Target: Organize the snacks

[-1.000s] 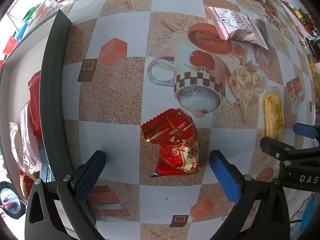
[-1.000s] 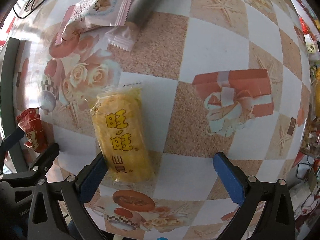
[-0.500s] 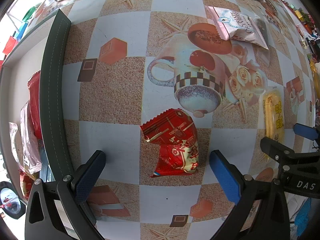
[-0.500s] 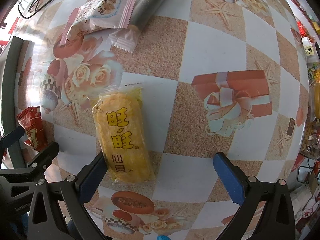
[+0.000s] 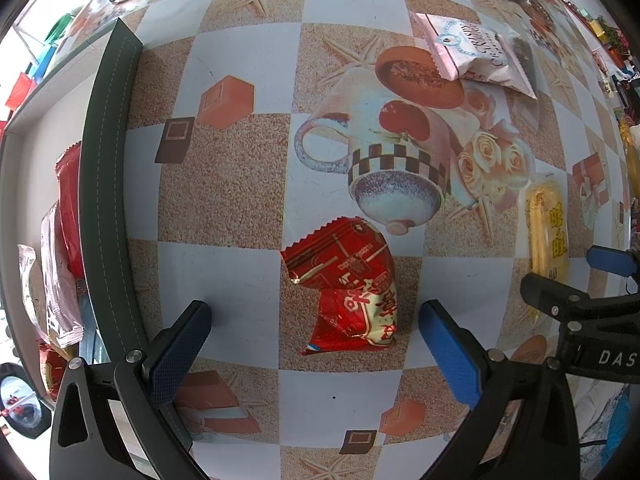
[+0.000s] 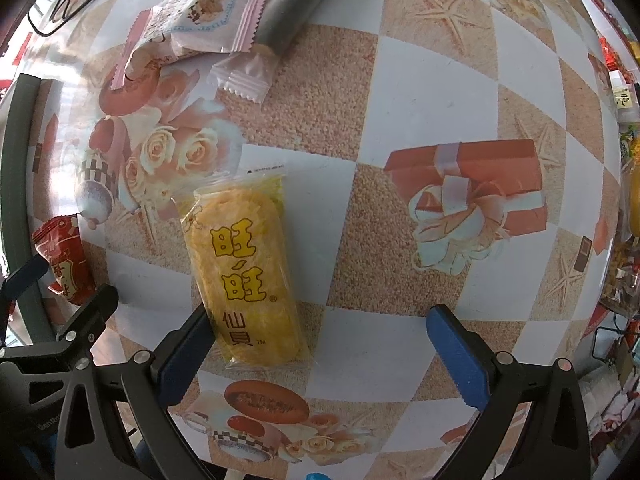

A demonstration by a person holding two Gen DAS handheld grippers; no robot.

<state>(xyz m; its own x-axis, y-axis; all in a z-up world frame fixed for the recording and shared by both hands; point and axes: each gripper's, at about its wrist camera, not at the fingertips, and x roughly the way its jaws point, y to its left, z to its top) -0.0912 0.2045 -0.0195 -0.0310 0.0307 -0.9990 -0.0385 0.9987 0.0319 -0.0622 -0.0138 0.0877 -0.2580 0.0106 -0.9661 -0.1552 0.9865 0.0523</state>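
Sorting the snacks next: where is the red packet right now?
In the left wrist view, the red packet lies on the tablecloth between the open jaws, below the printed mug.

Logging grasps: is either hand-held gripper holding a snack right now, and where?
Neither. Both are open: left around the red packet, right by the yellow one.

Loose snacks on the patterned tablecloth [image 5: 248, 184].

A crumpled red packet [image 5: 348, 292] lies flat; a long yellow rice-cracker pack [image 6: 246, 276] lies well apart. Farther off, a pink pouch [image 6: 200, 16] touches, perhaps overlaps, a dark bar [image 6: 296, 12] in clear wrap.
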